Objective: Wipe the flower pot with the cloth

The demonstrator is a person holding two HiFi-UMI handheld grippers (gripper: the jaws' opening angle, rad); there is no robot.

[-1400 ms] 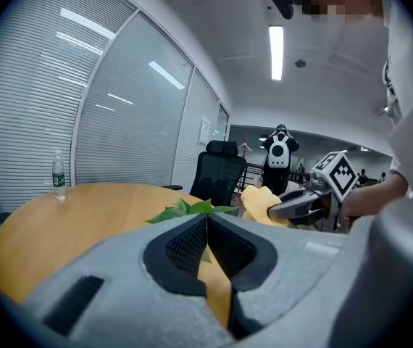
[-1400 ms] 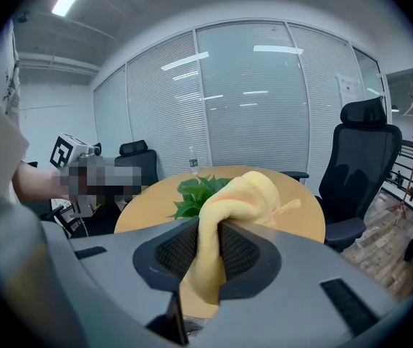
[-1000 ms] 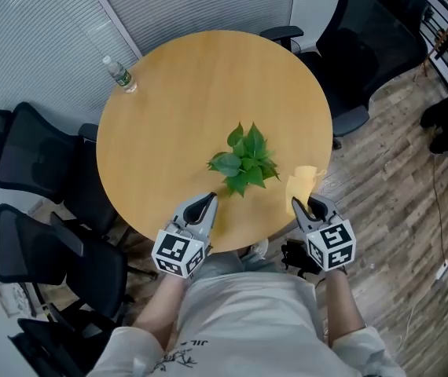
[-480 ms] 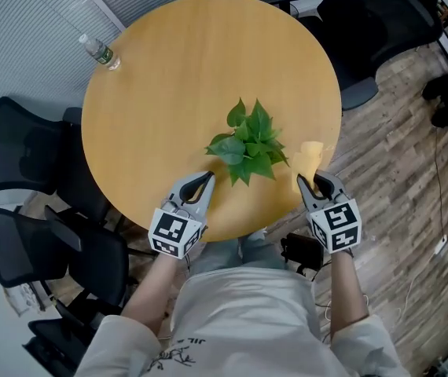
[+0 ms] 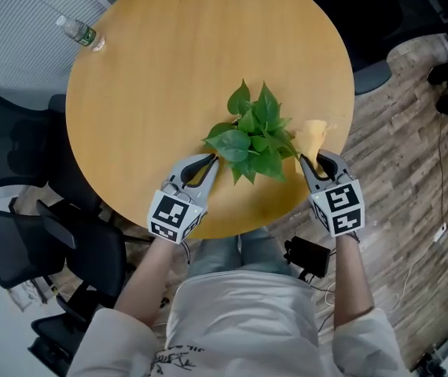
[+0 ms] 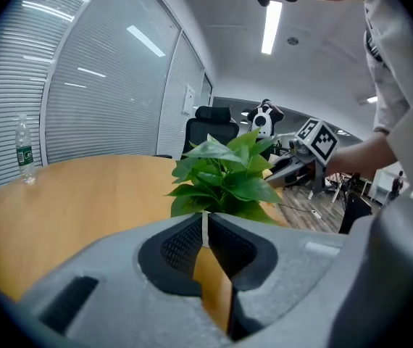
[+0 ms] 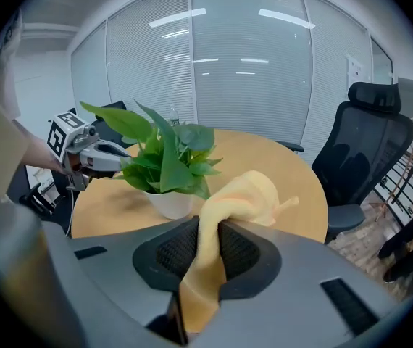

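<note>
White flower pot (image 7: pixel 169 203) with green leafy plant (image 5: pixel 253 134) just ahead of my right gripper (image 5: pixel 312 161), which pinches soft yellow cloth (image 7: pixel 244 194). My left gripper (image 5: pixel 209 163) pressed together, empty, beside plant.

One pot (image 7: pixel 172 204), one cloth (image 7: pixel 246 194) — one bottle (image 5: pixel 80 34).

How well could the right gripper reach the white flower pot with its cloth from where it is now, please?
Probably yes. The right gripper, shut on the cloth, sits beside the flower pot with only bare table between them; the leaves overhang above but leave the pot's wall exposed.
</note>
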